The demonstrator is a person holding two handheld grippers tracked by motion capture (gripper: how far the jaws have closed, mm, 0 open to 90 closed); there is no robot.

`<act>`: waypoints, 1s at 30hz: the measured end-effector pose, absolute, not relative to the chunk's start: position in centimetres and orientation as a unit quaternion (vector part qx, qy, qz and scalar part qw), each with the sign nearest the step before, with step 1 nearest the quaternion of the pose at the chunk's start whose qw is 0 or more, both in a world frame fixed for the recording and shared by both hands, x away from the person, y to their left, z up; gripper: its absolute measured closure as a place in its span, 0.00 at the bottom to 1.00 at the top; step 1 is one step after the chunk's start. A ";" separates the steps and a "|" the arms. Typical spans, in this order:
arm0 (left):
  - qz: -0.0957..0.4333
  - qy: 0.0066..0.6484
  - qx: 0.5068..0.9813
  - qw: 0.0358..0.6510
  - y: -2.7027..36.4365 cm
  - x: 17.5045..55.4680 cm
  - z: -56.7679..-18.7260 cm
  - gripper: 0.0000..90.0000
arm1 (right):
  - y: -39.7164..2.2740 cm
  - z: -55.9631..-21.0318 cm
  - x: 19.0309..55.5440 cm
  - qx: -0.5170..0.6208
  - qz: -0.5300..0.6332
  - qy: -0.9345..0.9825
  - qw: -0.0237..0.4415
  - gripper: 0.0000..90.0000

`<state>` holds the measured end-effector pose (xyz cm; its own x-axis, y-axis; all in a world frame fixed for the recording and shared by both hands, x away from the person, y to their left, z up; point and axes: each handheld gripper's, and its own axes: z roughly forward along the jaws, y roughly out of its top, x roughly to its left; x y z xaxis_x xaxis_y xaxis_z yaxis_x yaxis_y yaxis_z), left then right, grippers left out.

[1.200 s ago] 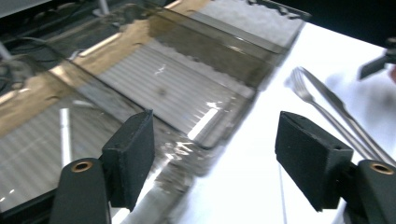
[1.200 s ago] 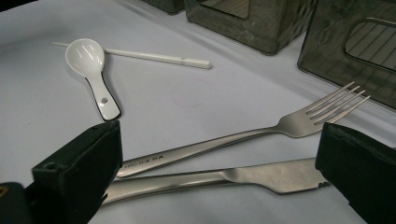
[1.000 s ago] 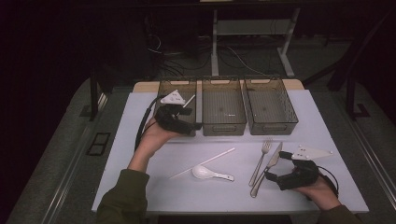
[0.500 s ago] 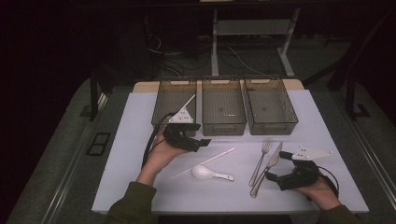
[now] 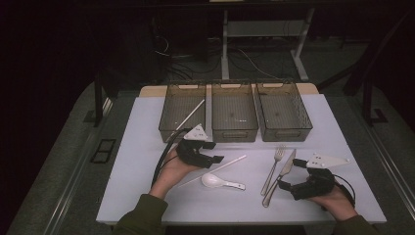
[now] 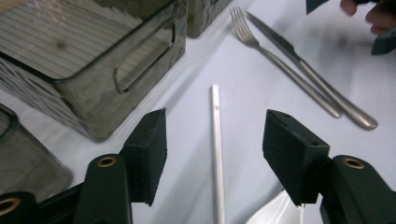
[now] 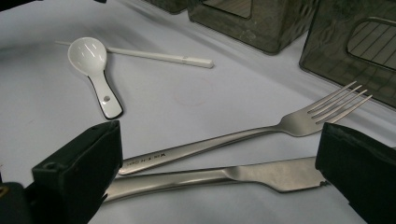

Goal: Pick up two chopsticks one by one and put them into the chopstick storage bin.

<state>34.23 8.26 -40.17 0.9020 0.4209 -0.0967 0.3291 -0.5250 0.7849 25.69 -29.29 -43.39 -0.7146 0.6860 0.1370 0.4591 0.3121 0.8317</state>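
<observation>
Three bins (image 5: 235, 134) at back, one chopstick (image 5: 189, 114) in your left bin, other two look empty, left gripper (image 6: 212, 154) wide open over second chopstick (image 6: 216, 154), right gripper (image 7: 219, 172) wide open, holding nothing.

A white-topped table (image 5: 147, 147) occupies the centre of the frame in a dim room, its far edge showing a strip of bare wood (image 5: 151, 91). Grey carpet (image 5: 58, 161) surrounds it. At upper centre, the white legs of a second table (image 5: 225, 54) stand over loose cables (image 5: 244, 61) on the floor. A dark floor socket plate (image 5: 103, 150) sits at left; black stand legs (image 5: 367, 98) rise at right. The background falls into darkness.
</observation>
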 end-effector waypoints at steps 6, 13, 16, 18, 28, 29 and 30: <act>0.036 0.210 0.882 0.420 7.5 34.3 -40.9 0.52 | -29.3 -43.4 25.7 0.358 0.464 0.801 0.121 0.01; 0.035 0.212 0.887 0.408 6.9 34.4 -41.9 0.65 | -29.3 -43.4 25.7 0.358 0.464 0.801 0.121 0.01; 0.034 0.208 0.891 0.402 6.7 34.4 -42.2 0.69 | -29.3 -43.4 25.7 0.358 0.464 0.801 0.121 0.01; 0.037 0.206 0.893 0.397 6.5 34.3 -42.4 0.71 | -29.3 -43.4 25.7 0.358 0.464 0.801 0.121 0.01; 0.040 0.204 0.901 0.381 5.8 34.3 -43.3 0.80 | -29.3 -43.4 25.7 0.358 0.464 0.801 0.122 0.01; 0.038 0.203 0.902 0.379 5.8 34.3 -43.4 0.81 | -29.3 -43.4 25.7 0.359 0.464 0.801 0.121 0.01; 0.037 0.202 0.904 0.376 5.7 34.3 -43.5 0.82 | -29.3 -43.4 25.7 0.358 0.464 0.801 0.122 0.01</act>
